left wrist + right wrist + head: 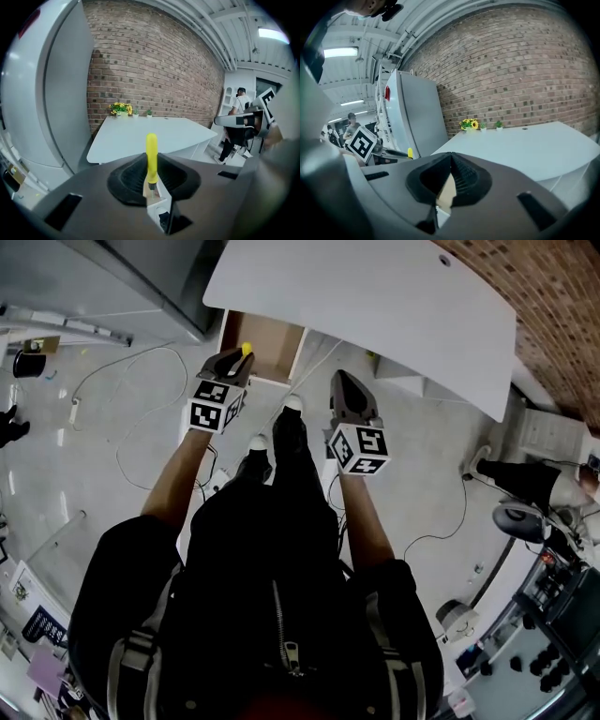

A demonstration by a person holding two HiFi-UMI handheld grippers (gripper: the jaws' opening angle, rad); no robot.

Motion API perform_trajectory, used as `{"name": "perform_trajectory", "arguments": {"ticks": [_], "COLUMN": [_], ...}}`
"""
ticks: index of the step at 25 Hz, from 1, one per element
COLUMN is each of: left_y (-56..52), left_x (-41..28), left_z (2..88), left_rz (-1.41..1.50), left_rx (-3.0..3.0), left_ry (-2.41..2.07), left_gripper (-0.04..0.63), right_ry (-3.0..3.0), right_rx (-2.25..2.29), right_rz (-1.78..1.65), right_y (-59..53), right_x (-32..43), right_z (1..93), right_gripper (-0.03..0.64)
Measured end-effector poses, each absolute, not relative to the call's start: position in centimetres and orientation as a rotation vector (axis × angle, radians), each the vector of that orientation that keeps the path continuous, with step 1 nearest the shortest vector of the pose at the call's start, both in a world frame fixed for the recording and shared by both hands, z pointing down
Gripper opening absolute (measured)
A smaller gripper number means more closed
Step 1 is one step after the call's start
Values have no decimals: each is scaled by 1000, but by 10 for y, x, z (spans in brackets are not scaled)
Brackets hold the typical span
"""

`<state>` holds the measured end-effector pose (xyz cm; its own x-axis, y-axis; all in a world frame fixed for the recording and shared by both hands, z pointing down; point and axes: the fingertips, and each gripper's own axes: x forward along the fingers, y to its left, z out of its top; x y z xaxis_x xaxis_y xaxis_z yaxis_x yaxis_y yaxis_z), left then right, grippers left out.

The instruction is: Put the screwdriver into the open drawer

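The screwdriver (246,350) has a yellow handle and stands upright between the jaws of my left gripper (236,360), which is shut on it. In the left gripper view the handle (151,157) rises from the closed black pads of that gripper (151,165). The open drawer (267,343), wooden inside, lies just beyond and under the left gripper, below the white table's edge. My right gripper (341,382) hovers to the right of the drawer, its jaws (451,161) shut with nothing between them. The yellow tip (410,153) also shows in the right gripper view.
A large white table (375,296) overhangs the drawer. A grey fridge (141,277) stands to the left. Cables (141,409) trail over the floor. My own feet (292,418) are between the grippers. Another person (238,110) stands far back by the shelves.
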<state>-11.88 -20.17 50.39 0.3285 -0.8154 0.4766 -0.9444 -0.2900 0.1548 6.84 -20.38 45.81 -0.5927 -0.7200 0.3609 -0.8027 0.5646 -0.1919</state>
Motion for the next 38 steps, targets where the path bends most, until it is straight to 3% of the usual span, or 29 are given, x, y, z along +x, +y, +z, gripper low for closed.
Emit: {"name": "perform_trajectory", "arguments": {"ticks": [12,28,38], "left_y": [-256,-305,-316], "left_x": [-121,-135,-126], "left_z": [636,846,914], "left_rz": [586,797,915], "left_rx": [1995,1803,1659], "left_ry": [-1528,-1478,-1362], "left_gripper": [81,81,83], "right_ry": [-2523,-2360,-2280], "right_rx": [1146,1122,1116], "right_rz": [617,792,841], "right_y": [-270,-266,-252], "right_x": [65,94,116], "right_z": [508,576,594], "right_gripper": [6,6,6]}}
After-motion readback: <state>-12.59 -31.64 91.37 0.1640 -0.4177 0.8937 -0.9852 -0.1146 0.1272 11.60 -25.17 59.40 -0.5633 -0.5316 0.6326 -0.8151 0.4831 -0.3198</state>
